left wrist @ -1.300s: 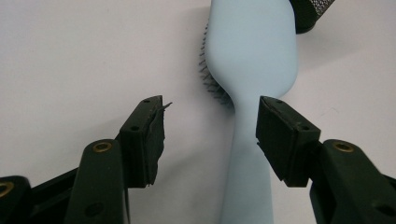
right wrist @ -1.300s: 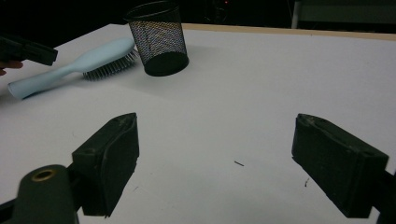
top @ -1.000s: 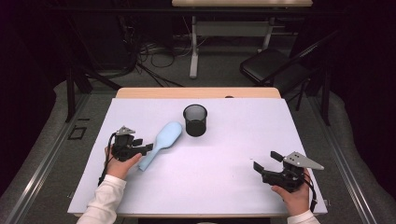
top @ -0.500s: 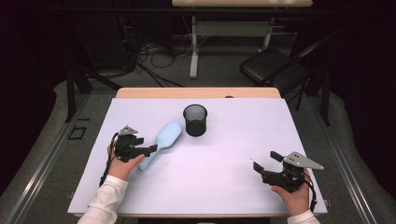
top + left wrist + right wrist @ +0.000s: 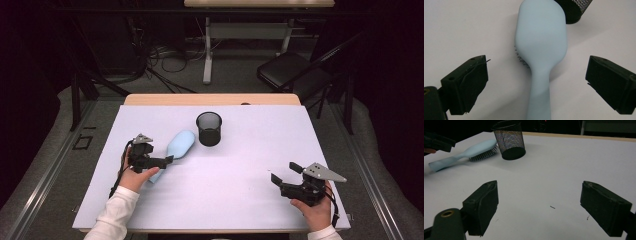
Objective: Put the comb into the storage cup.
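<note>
A light blue hairbrush (image 5: 179,145) lies bristles down on the white table (image 5: 250,200), its head close to a black mesh cup (image 5: 208,128). My left gripper (image 5: 161,161) is open over the brush handle. In the left gripper view the handle of the brush (image 5: 541,45) runs up between the two wide-apart jaws of my left gripper (image 5: 537,68), touching neither, and the cup (image 5: 574,10) sits beyond the brush head. My right gripper (image 5: 285,172) is open near the front right of the table, with nothing between its jaws (image 5: 540,192). From there the brush (image 5: 471,151) and cup (image 5: 510,140) lie far off.
The table's wooden far edge (image 5: 210,99) runs behind the cup. A black chair (image 5: 292,75) and a desk frame stand on the floor beyond. The left gripper's jaw (image 5: 439,143) shows at the upper left of the right gripper view.
My left gripper has moved right and forward along the brush handle, so its jaws now straddle it. The brush, the cup and my right gripper have stayed put.
</note>
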A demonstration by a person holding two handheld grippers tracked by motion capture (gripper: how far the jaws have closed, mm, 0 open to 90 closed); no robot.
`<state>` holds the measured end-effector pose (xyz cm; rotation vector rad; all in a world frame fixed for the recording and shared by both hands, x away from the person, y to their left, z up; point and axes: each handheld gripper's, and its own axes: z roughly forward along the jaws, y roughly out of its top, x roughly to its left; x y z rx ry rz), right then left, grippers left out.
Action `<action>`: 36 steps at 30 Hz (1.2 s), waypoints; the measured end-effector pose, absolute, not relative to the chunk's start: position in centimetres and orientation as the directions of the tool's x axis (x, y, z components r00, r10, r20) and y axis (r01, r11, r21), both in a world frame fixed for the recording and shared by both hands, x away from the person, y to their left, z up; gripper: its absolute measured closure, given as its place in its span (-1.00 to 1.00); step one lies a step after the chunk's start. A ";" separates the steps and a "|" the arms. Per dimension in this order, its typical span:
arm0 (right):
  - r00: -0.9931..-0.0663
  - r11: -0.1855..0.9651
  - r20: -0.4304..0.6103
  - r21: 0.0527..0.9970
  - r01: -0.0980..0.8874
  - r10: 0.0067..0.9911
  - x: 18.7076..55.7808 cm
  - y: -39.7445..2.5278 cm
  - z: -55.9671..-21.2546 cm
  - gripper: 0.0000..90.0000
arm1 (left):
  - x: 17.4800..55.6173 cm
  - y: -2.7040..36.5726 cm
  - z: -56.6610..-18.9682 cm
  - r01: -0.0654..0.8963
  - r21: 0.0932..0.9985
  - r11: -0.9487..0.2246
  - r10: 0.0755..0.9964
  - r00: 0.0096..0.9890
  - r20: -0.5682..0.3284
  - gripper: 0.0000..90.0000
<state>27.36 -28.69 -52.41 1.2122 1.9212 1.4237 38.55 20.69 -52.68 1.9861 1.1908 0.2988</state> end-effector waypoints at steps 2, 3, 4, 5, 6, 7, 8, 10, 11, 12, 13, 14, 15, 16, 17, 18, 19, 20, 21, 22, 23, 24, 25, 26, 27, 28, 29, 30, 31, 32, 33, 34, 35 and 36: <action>-0.508 0.074 0.140 0.923 0.379 0.850 27.4 -28.7 -52.4 -0.67 | 38.7 20.5 -52.6 0.643 0.722 -0.255 0.823 0.536 -0.186 -0.97; -0.507 0.074 0.140 0.922 0.379 0.851 27.4 -28.7 -52.4 -0.67 | 38.8 20.3 -52.6 0.647 0.716 -0.262 0.821 0.539 -0.187 -0.99; -0.506 0.074 0.140 0.922 0.380 0.851 27.4 -28.8 -52.4 -0.67 | 38.9 20.2 -52.5 0.646 0.713 -0.272 0.819 0.545 -0.181 -0.99; -0.505 0.073 0.141 0.922 0.381 0.851 27.4 -28.8 -52.4 -0.67 | 38.9 20.1 -52.5 0.648 0.709 -0.280 0.817 0.549 -0.179 -0.99; -0.505 0.073 0.140 0.922 0.379 0.851 27.4 -28.8 -52.4 -0.67 | 39.0 20.0 -52.4 0.650 0.705 -0.284 0.816 0.551 -0.178 -0.99; -0.505 0.073 0.140 0.923 0.378 0.852 27.4 -28.8 -52.4 -0.67 | 39.0 20.0 -52.4 0.650 0.705 -0.284 0.816 0.551 -0.178 -0.99; -0.505 0.070 0.143 0.923 0.379 0.851 27.4 -28.8 -52.4 -0.67 | 39.0 19.7 -52.3 0.650 0.697 -0.302 0.814 0.556 -0.166 -0.99; -0.505 0.071 0.142 0.923 0.379 0.851 27.4 -28.8 -52.4 -0.67 | 39.2 19.6 -52.1 0.654 0.689 -0.313 0.809 0.564 -0.168 -0.99; -0.505 0.070 0.144 0.922 0.380 0.851 27.4 -28.8 -52.4 -0.67 | 39.2 19.6 -52.1 0.654 0.689 -0.313 0.809 0.564 -0.168 -0.99; -0.505 0.071 0.143 0.922 0.380 0.851 27.4 -28.8 -52.4 -0.67 | 39.2 19.5 -52.1 0.654 0.690 -0.310 0.809 0.563 -0.169 -0.99; -0.505 0.071 0.143 0.922 0.380 0.851 27.4 -28.8 -52.4 -0.67 | 39.3 19.6 -51.9 0.653 0.686 -0.320 0.808 0.567 -0.163 -0.99; -0.507 0.075 0.139 0.923 0.378 0.851 27.4 -28.8 -52.4 -0.67 | 39.4 19.5 -51.7 0.651 0.689 -0.319 0.808 0.567 -0.161 -0.99; -0.507 0.075 0.139 0.923 0.378 0.851 27.4 -28.8 -52.4 -0.67 | 39.4 19.5 -51.6 0.653 0.685 -0.323 0.808 0.568 -0.160 -0.99; -0.508 0.074 0.141 0.922 0.381 0.850 27.3 -28.7 -52.4 -0.67 | 39.6 19.5 -51.4 0.656 0.681 -0.327 0.806 0.570 -0.161 -0.99; -0.508 0.074 0.142 0.922 0.381 0.850 27.3 -28.7 -52.4 -0.67 | 39.6 19.5 -51.4 0.656 0.681 -0.327 0.806 0.570 -0.161 -0.99; -0.508 0.077 0.140 0.921 0.382 0.850 27.3 -28.7 -52.4 -0.67 | 39.7 19.4 -51.2 0.657 0.674 -0.339 0.805 0.573 -0.154 -0.99; -0.508 0.077 0.140 0.921 0.382 0.850 27.3 -28.7 -52.4 -0.67 | 39.7 19.4 -51.2 0.657 0.674 -0.339 0.805 0.573 -0.154 -0.99; -0.508 0.077 0.140 0.921 0.382 0.850 27.3 -28.7 -52.4 -0.67 | 39.8 19.3 -51.1 0.660 0.665 -0.348 0.801 0.578 -0.154 -0.99; -0.508 0.077 0.139 0.921 0.382 0.850 27.3 -28.7 -52.4 -0.67 | 39.8 19.3 -51.0 0.663 0.661 -0.351 0.799 0.580 -0.158 -0.99; -0.508 0.077 0.140 0.921 0.382 0.850 27.3 -28.7 -52.4 -0.67 | 39.8 19.2 -51.0 0.666 0.656 -0.355 0.800 0.580 -0.155 -0.99; -0.508 0.076 0.141 0.921 0.383 0.850 27.3 -28.7 -52.4 -0.67 | 39.8 19.2 -51.0 0.666 0.656 -0.355 0.800 0.580 -0.155 -0.98; -0.508 0.076 0.141 0.921 0.383 0.850 27.3 -28.7 -52.4 -0.67 | 39.9 19.1 -51.0 0.663 0.656 -0.362 0.799 0.583 -0.149 -0.98; -0.507 0.075 0.141 0.921 0.382 0.851 27.3 -28.7 -52.5 -0.67 | 39.9 19.1 -51.0 0.662 0.656 -0.362 0.800 0.582 -0.146 -0.98; -0.507 0.075 0.141 0.921 0.383 0.850 27.4 -28.7 -52.5 -0.67 | 40.0 18.9 -50.9 0.665 0.649 -0.369 0.799 0.584 -0.144 -0.96; -0.507 0.076 0.140 0.921 0.382 0.850 27.4 -28.7 -52.5 -0.67 | 40.0 18.9 -50.9 0.665 0.646 -0.375 0.798 0.587 -0.140 -0.96; -0.507 0.074 0.143 0.920 0.384 0.850 27.3 -28.7 -52.5 -0.67 | 40.1 18.9 -50.9 0.669 0.639 -0.380 0.797 0.587 -0.142 -0.95; -0.506 0.076 0.143 0.919 0.387 0.850 27.3 -28.7 -52.5 -0.67 | 40.1 18.8 -50.8 0.671 0.634 -0.385 0.798 0.587 -0.137 -0.95; -0.507 0.073 0.144 0.920 0.384 0.850 27.4 -28.7 -52.5 -0.67 | 40.1 18.8 -50.8 0.672 0.628 -0.392 0.797 0.589 -0.133 -0.95; -0.507 0.074 0.143 0.920 0.384 0.850 27.4 -28.7 -52.5 -0.67 | 40.2 18.7 -50.8 0.673 0.624 -0.397 0.800 0.587 -0.124 -0.95; -0.507 0.074 0.143 0.920 0.384 0.850 27.4 -28.7 -52.5 -0.67 | 40.2 18.7 -50.8 0.673 0.624 -0.397 0.800 0.587 -0.124 -0.95; -0.508 0.077 0.141 0.920 0.384 0.850 27.3 -28.7 -52.5 -0.67 | 40.2 18.7 -50.8 0.672 0.620 -0.405 0.800 0.589 -0.117 -0.95; -0.508 0.077 0.141 0.920 0.384 0.850 27.3 -28.7 -52.5 -0.67 | 40.3 18.6 -50.8 0.677 0.610 -0.413 0.801 0.589 -0.112 -0.95; -0.508 0.077 0.141 0.920 0.384 0.850 27.3 -28.7 -52.5 -0.67 | 40.3 18.6 -50.8 0.677 0.610 -0.413 0.801 0.589 -0.112 -0.95; -0.508 0.075 0.142 0.921 0.383 0.850 27.4 -28.7 -52.5 -0.67 | 40.3 18.6 -50.8 0.677 0.606 -0.417 0.802 0.588 -0.106 -0.95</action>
